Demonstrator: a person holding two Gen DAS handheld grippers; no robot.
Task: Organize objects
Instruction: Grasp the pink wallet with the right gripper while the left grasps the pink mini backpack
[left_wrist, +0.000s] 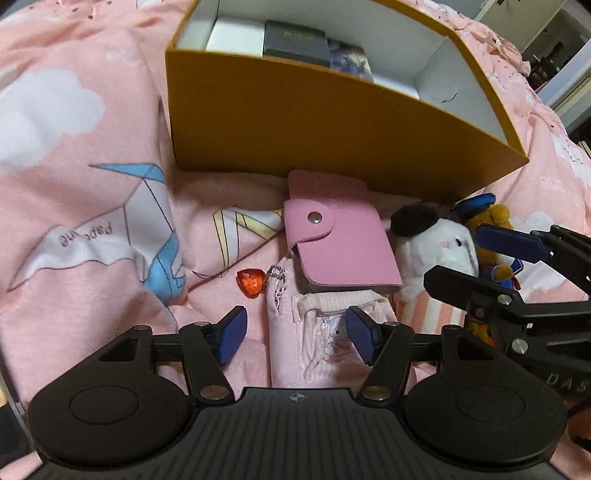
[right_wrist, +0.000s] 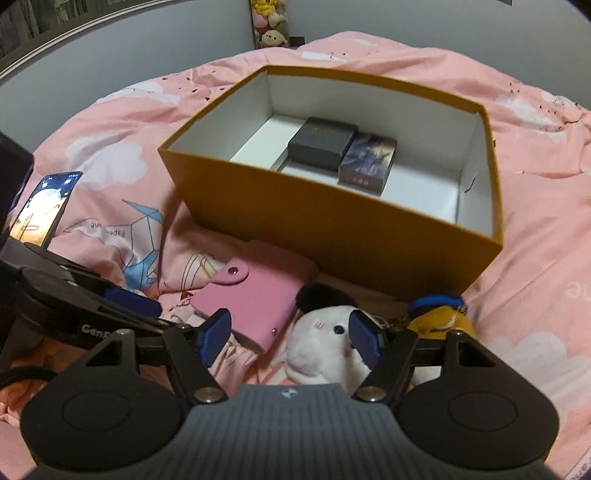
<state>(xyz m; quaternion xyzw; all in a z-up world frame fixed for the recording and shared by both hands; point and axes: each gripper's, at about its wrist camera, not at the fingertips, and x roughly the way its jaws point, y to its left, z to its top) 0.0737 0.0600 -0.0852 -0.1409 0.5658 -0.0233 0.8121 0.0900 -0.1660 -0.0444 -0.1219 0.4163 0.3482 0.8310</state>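
An open orange box (left_wrist: 332, 122) (right_wrist: 332, 221) stands on the pink bedspread and holds a dark grey box (right_wrist: 321, 144), a purple box (right_wrist: 365, 162) and a white one. In front of it lie a pink snap wallet (left_wrist: 340, 251) (right_wrist: 251, 299), a red heart gem (left_wrist: 251, 282), a pink striped pouch (left_wrist: 317, 332), a white plush (left_wrist: 436, 251) (right_wrist: 321, 339) and a yellow plush with a blue cap (left_wrist: 491, 218) (right_wrist: 439, 317). My left gripper (left_wrist: 297, 334) hovers open over the pouch. My right gripper (right_wrist: 290, 336) (left_wrist: 480, 262) stands open around the white plush's head.
A lit phone (right_wrist: 44, 206) leans at the far left of the bedspread (left_wrist: 74, 184). A grey wall and a shelf with plush toys (right_wrist: 269, 22) stand behind the bed. The two grippers are close side by side, the left one's finger (right_wrist: 133, 299) beside the wallet.
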